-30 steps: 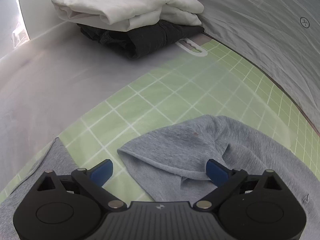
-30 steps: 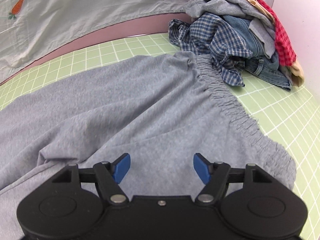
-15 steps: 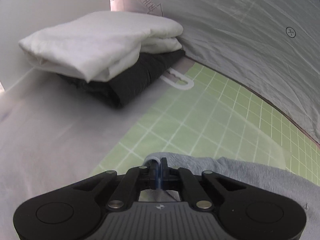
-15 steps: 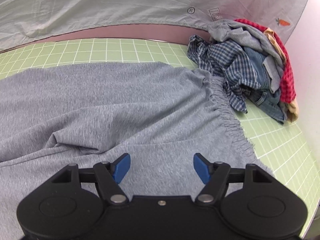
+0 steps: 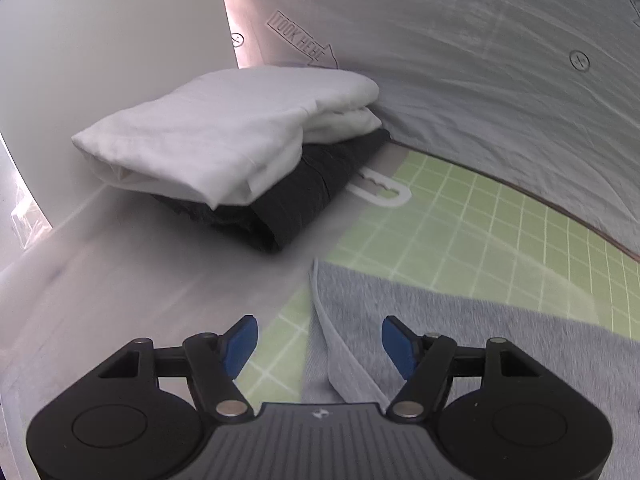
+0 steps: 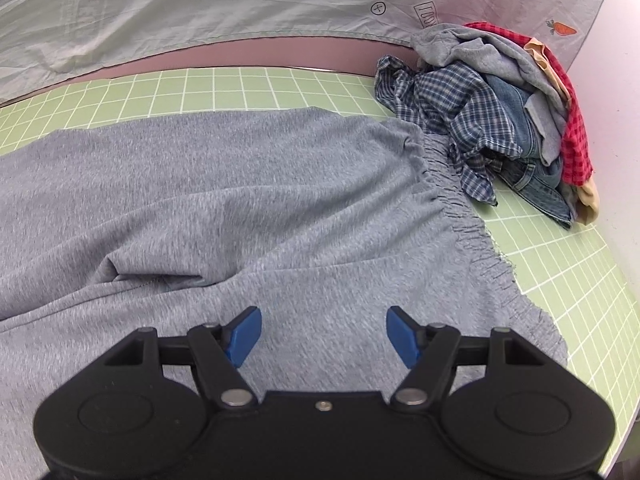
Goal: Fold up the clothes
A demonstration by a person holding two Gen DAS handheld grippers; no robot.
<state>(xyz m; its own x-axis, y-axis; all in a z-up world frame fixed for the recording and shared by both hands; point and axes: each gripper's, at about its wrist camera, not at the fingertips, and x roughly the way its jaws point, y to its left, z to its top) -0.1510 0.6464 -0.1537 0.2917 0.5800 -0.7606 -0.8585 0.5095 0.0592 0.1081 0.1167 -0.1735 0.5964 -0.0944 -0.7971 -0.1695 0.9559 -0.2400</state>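
Note:
Grey sweatpants (image 6: 240, 200) lie spread on the green grid mat (image 6: 240, 84), their gathered elastic waistband (image 6: 460, 208) at the right. A leg end with its hem (image 5: 332, 344) lies flat in the left wrist view. My left gripper (image 5: 318, 346) is open and empty, its blue pads (image 5: 240, 344) either side of that hem, just above it. My right gripper (image 6: 322, 334) is open and empty above the upper part of the pants, near the waistband.
A folded white garment (image 5: 224, 140) sits on a folded black one (image 5: 304, 200) at the back left, next to a white plastic clip (image 5: 384, 192). A pile of unfolded clothes (image 6: 492, 120) sits at the back right. A grey sheet (image 6: 240, 8) hangs behind.
My left gripper shut on the grey leg end, pulled it left toward the mat's edge, then opened and let it go. My right gripper stayed open and shifted slightly over the pants.

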